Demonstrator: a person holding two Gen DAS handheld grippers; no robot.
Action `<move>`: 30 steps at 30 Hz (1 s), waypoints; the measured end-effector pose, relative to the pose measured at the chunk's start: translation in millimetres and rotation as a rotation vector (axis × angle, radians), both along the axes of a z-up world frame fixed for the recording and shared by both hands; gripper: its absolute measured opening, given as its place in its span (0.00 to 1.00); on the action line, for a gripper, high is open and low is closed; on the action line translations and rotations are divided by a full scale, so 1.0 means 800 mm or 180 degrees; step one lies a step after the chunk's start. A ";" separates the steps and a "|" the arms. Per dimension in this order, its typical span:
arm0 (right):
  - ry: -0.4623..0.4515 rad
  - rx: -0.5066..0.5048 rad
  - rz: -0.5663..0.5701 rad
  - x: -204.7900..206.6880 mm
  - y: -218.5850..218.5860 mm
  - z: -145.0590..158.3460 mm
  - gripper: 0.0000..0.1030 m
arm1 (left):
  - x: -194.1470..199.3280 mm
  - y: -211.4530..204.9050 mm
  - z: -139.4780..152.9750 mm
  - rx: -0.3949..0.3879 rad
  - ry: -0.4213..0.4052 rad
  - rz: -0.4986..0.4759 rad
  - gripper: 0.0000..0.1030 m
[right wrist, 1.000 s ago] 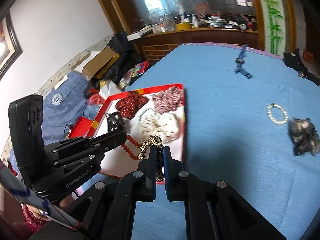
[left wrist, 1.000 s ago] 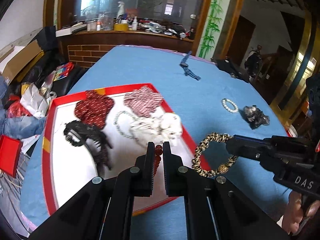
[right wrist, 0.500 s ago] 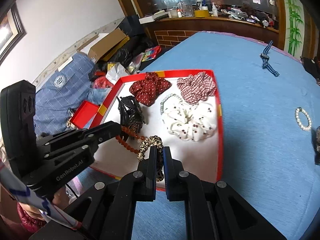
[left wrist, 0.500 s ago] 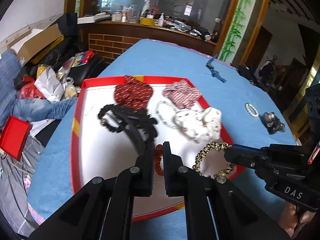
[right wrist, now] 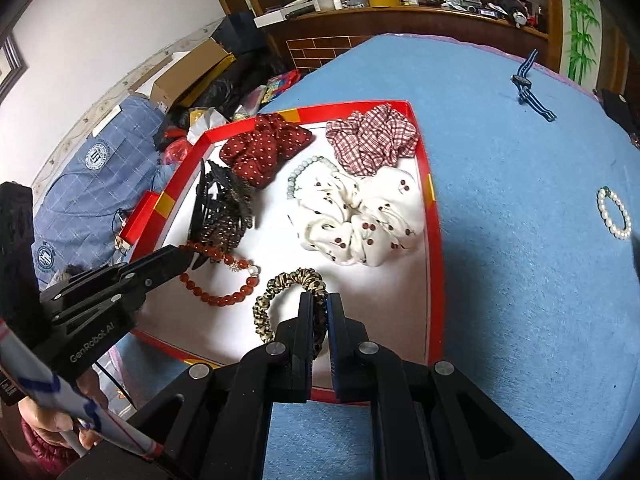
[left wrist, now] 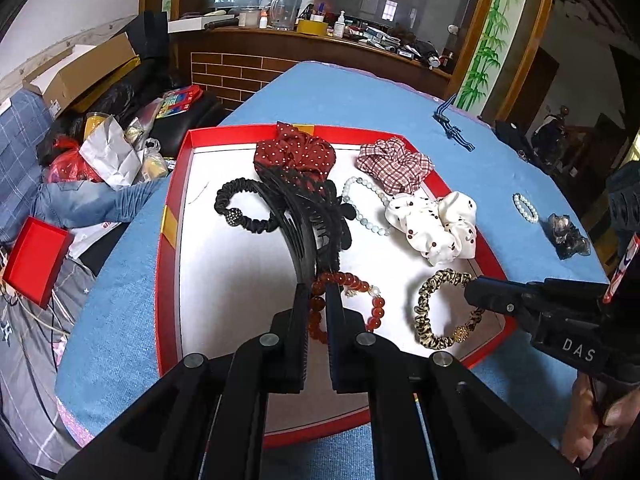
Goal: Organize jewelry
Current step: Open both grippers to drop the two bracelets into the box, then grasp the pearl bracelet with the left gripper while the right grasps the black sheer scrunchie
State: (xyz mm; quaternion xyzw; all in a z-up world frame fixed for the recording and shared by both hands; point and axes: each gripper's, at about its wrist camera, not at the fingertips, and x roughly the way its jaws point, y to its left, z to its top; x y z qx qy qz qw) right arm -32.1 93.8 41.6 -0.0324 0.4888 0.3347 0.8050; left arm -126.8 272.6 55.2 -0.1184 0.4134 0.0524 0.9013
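My left gripper (left wrist: 317, 294) is shut on a red bead bracelet (left wrist: 376, 309), which lies low over the white floor of the red-rimmed tray (left wrist: 170, 216). It also shows in the right wrist view (right wrist: 218, 298). My right gripper (right wrist: 319, 306) is shut on a leopard-print hair tie (right wrist: 276, 286), also over the tray floor, to the right of the bracelet. The hair tie shows in the left wrist view (left wrist: 424, 308) with the right gripper (left wrist: 474, 290) at its edge.
In the tray lie a black hair claw (left wrist: 308, 216), a black hair tie (left wrist: 240, 208), a dark red dotted scrunchie (left wrist: 296, 156), a plaid scrunchie (left wrist: 394, 164), a white scrunchie (left wrist: 436, 222) and a pale bead bracelet (left wrist: 362, 200). On the blue cloth lie a pearl bracelet (right wrist: 614, 212) and a striped strap (right wrist: 530, 88).
Both grippers have moved left from the tray's right edge to over the tray and come lower, each still holding its item. The hair tie now sits inside the tray rim.
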 end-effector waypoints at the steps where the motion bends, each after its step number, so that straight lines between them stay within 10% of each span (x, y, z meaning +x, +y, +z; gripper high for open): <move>1: 0.0000 0.0013 0.0001 0.000 -0.001 0.001 0.08 | -0.001 -0.001 0.001 0.0020 -0.0008 0.0004 0.07; 19: -0.0119 0.0268 -0.0143 -0.007 -0.055 0.038 0.16 | 0.014 -0.053 0.041 0.0094 -0.0127 -0.0260 0.08; 26: -0.0215 0.0441 -0.0682 0.010 -0.154 0.066 0.17 | 0.041 -0.125 0.058 0.0189 -0.0157 -0.0642 0.08; 30: -0.0379 0.0527 -0.1271 0.026 -0.249 0.090 0.36 | 0.058 -0.172 0.063 0.0208 -0.0158 -0.0897 0.08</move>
